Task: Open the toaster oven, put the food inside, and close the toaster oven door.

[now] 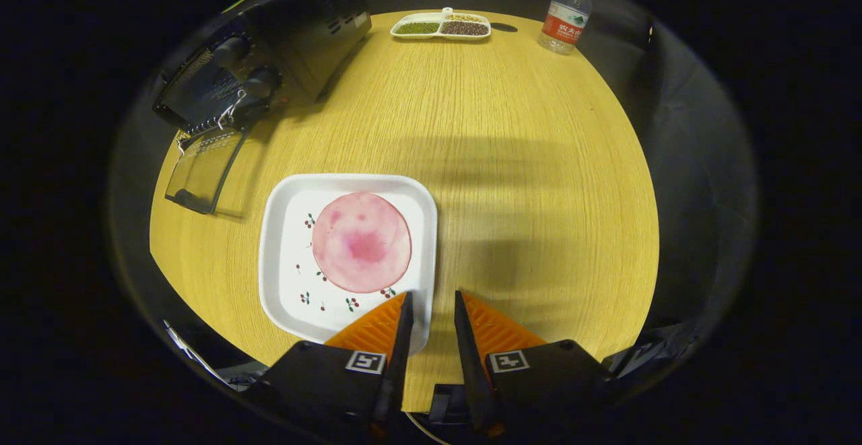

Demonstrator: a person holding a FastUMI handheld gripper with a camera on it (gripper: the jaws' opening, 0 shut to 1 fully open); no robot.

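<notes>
In the gripper view, the gripper (pixel 431 303) hung with its fingers parted on nothing, straddling the near right rim of the white plate (pixel 283 256). The pink round food (pixel 361 243) lay just ahead-left; the toaster oven (pixel 269 61), door (pixel 202 169) down, stood far beyond.

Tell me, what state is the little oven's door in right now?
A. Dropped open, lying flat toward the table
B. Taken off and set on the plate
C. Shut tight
A: the toaster oven has its glass door hanging down open in front of it, while the gripper, fingers slightly apart and holding nothing, hovers by the white plate.
</notes>
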